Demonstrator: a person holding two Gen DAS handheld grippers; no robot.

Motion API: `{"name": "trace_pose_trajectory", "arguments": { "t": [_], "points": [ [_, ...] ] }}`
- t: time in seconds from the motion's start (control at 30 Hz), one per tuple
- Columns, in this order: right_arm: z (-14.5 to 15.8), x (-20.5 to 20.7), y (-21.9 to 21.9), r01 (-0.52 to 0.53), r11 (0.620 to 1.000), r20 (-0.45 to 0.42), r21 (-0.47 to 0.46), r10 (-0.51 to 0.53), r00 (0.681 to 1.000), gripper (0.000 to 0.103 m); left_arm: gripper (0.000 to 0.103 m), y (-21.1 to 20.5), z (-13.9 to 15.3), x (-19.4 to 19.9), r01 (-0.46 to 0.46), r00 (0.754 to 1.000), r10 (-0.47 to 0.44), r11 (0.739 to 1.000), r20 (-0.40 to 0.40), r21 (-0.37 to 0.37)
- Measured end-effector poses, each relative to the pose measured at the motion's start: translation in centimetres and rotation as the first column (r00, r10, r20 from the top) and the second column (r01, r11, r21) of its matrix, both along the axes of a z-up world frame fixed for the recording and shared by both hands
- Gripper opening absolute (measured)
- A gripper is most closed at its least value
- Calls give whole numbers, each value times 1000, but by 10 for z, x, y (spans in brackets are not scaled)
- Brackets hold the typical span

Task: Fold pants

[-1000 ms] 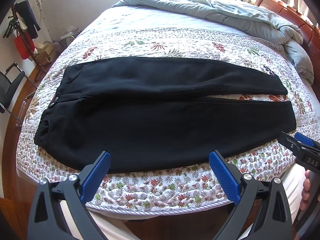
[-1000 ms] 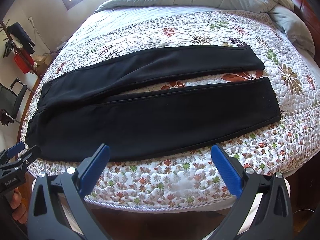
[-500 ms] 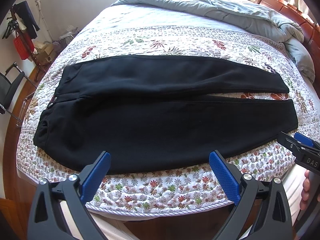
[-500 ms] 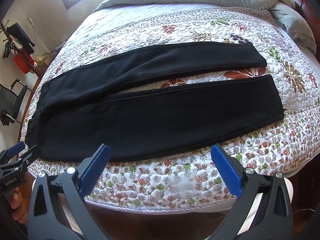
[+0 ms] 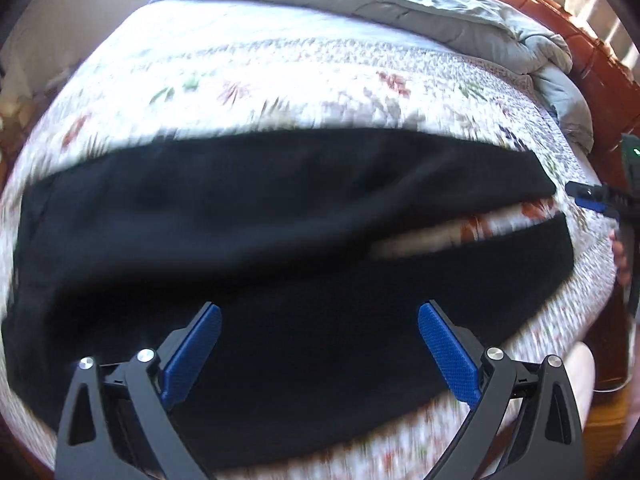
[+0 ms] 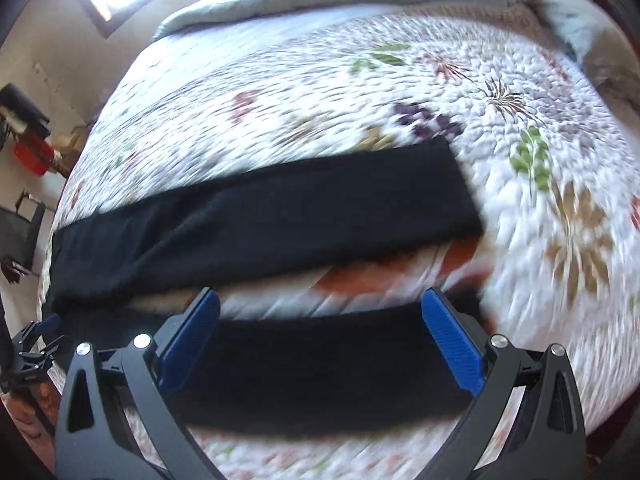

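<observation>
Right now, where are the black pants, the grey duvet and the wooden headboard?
black pants [image 5: 280, 240], left wrist view, on the seat area.
grey duvet [image 5: 400, 0], left wrist view, on its rumpled middle.
wooden headboard [image 5: 600, 52], left wrist view, on its top rail.

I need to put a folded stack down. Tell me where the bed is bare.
Bare quilt lies beyond the far leg of the pants, up to the grey duvet at the head. More lies right of the cuffs, plus a narrow wedge between the legs. The near half is covered by pants, with both open grippers over it.
</observation>
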State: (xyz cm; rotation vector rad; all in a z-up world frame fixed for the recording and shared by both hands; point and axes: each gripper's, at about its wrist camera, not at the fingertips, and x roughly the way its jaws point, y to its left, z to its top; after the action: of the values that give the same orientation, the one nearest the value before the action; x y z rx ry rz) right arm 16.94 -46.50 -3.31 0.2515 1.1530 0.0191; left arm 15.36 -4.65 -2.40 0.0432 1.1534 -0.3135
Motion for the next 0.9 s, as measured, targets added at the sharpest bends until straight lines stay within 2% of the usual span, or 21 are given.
{"name": "trace_pose_trajectory", "arguments": {
  "t": [0.1, 0.2, 0.3, 0.37, 0.4, 0.43, 0.47, 0.5, 0.53, 0.57, 0.6, 0.67, 0.77, 0.87, 0.9],
  "points": [
    [-21, 50, -49, 27, 1000, -62, 7, -27, 998, 100, 99, -28, 0, 47, 42, 999, -42, 999, 10, 4],
    [-46, 87, -83, 18, 998, -118, 66, -10, 993, 100, 99, -57, -4, 89, 97, 995, -97, 994, 3, -50],
    [-63, 105, -98, 11, 998, -131, 70, -2, 991, 100, 99, -87, -14, 123, 144, 989, -146, 985, -9, -92],
    [-71, 112, -99, -33, 991, -126, 131, 49, 991, 98, 99, -100, -20, 139, 168, 985, -171, 979, -19, -114],
    [-73, 113, -97, -53, 990, -117, 133, 69, 991, 91, 99, -105, -24, 145, 189, 981, -194, 973, -26, -132],
    [-73, 114, -94, -71, 989, -112, 126, 86, 990, 69, 99, -108, -27, 149, 202, 978, -208, 969, -30, -143],
    [-74, 116, -91, -86, 989, -115, 118, 100, 988, 63, 99, -113, -30, 155, 215, 974, -222, 966, -34, -147],
    [-75, 116, -91, -87, 992, -123, 93, 98, 988, 49, 99, -119, -32, 161, 227, 971, -235, 963, -35, -145],
    [-74, 115, -91, -98, 992, -119, 77, 107, 987, 29, 99, -122, -35, 166, 241, 968, -249, 959, -37, -147],
    [-72, 114, -93, -121, 988, -106, 97, 131, 986, 21, 99, -127, -39, 172, 262, 962, -270, 953, -38, -150],
    [-69, 111, -95, -144, 977, -86, 156, 158, 984, 14, 99, -130, -41, 177, 275, 958, -284, 950, -42, -150],
    [-55, 106, -94, -186, 971, -35, 149, 193, 981, 14, 99, -138, -47, 186, 306, 947, -317, 938, -48, -159],
    [-28, 90, -89, -256, 956, 58, 140, 251, 966, 13, 99, -150, -55, 197, 375, 921, -389, 907, -38, -193],
    [4, 75, -90, -320, 936, 167, 148, 295, 941, 13, 99, -166, -60, 205, 449, 882, -470, 864, -45, -227],
    [14, 71, -91, -341, 928, 199, 148, 310, 930, 13, 99, -172, -63, 207, 480, 861, -507, 841, -52, -248]
  ]
}}
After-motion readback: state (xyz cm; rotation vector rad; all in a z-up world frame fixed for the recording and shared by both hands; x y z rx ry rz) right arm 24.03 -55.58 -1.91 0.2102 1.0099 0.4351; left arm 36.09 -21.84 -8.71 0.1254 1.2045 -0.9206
